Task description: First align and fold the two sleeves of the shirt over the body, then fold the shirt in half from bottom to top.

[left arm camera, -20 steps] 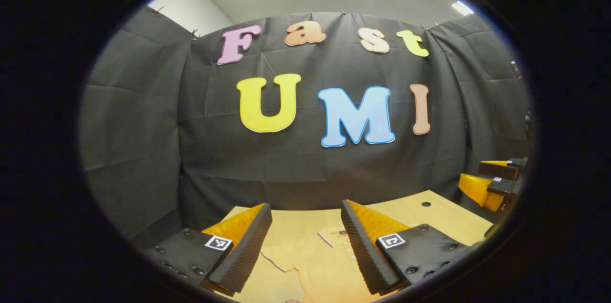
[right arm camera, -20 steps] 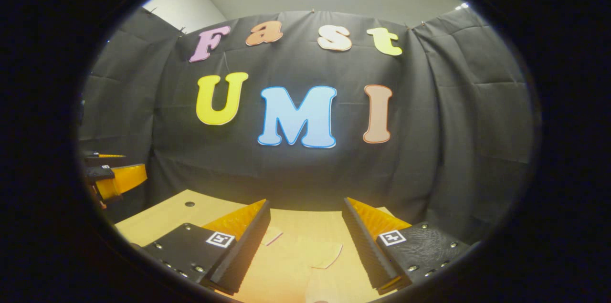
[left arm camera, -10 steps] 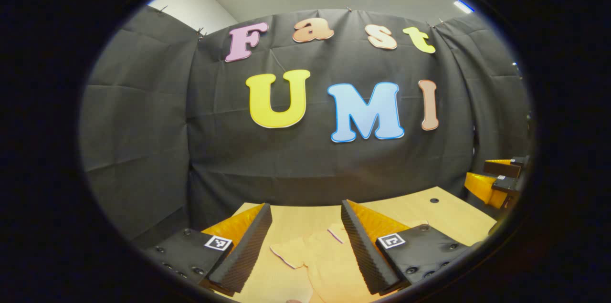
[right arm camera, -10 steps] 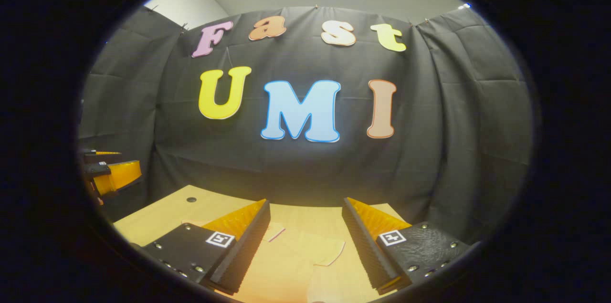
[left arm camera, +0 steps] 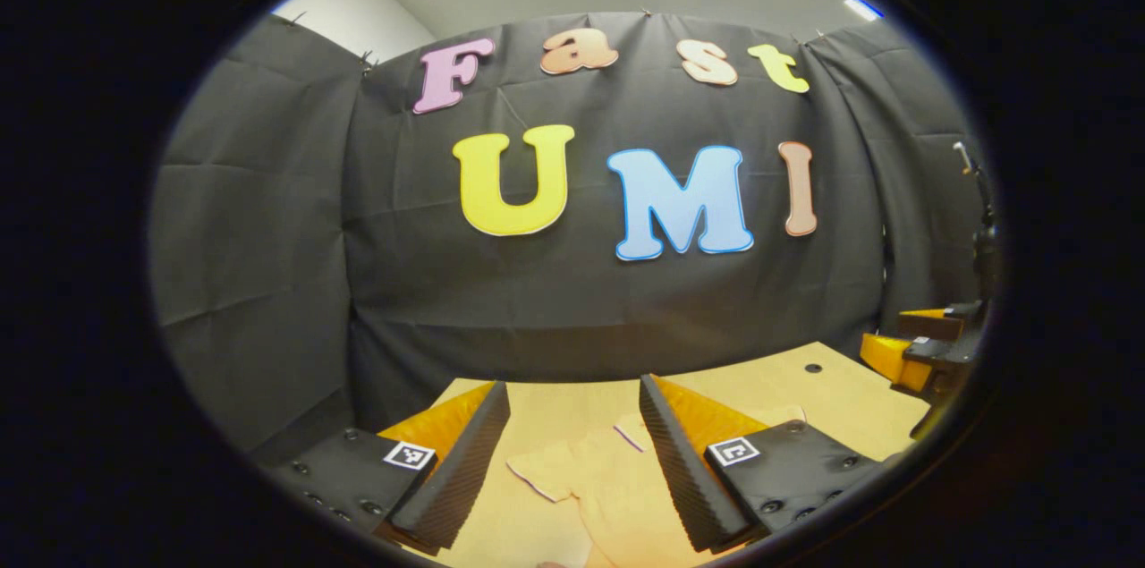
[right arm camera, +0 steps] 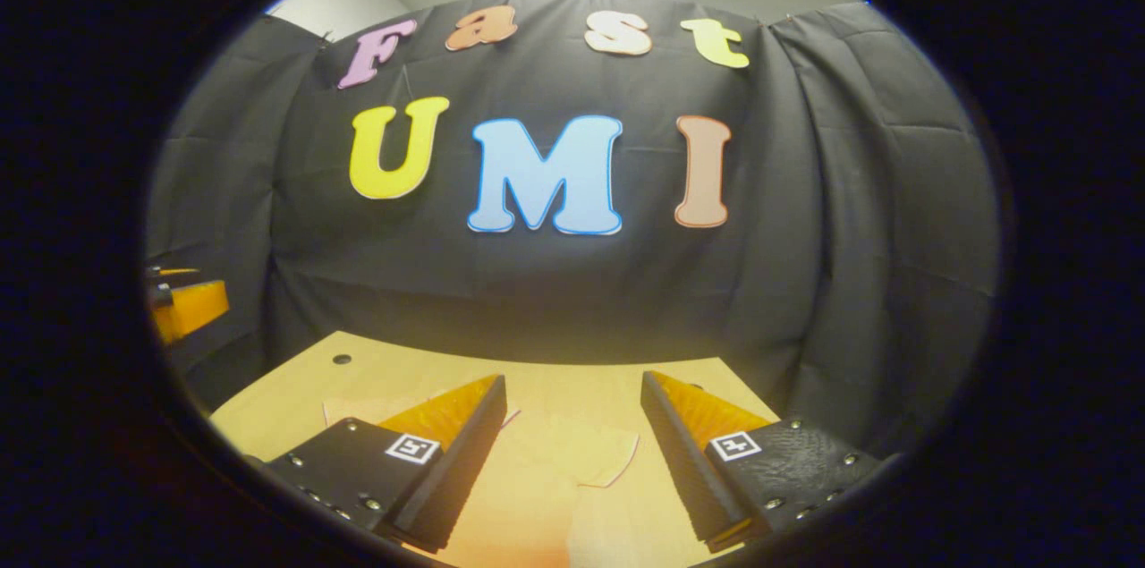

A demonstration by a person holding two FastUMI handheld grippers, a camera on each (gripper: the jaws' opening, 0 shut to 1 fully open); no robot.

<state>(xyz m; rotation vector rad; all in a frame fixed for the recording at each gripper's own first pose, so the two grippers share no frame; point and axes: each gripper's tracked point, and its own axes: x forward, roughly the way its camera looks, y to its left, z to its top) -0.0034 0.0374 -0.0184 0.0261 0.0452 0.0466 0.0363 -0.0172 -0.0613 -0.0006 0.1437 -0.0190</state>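
I judge I'm at the very start: nothing is folded yet, and I'm hovering above the table (left arm camera: pixel 832 389) with both tools. The shirt (left arm camera: pixel 617 483) lies flat on the table, pale like the wood, its sleeves spread out with thin dark trim at the cuffs. My left gripper (left arm camera: pixel 572 452) is spread wide, holding nothing; my right gripper (right arm camera: pixel 572 452) likewise. Next I'd lower each onto the sleeve (right arm camera: pixel 595 456) nearest it and pinch the cuff.

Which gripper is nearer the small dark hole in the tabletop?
Probably right. The hole lies just ahead-left of the right gripper; from the left gripper it sits farther off to the right, beside the shirt.
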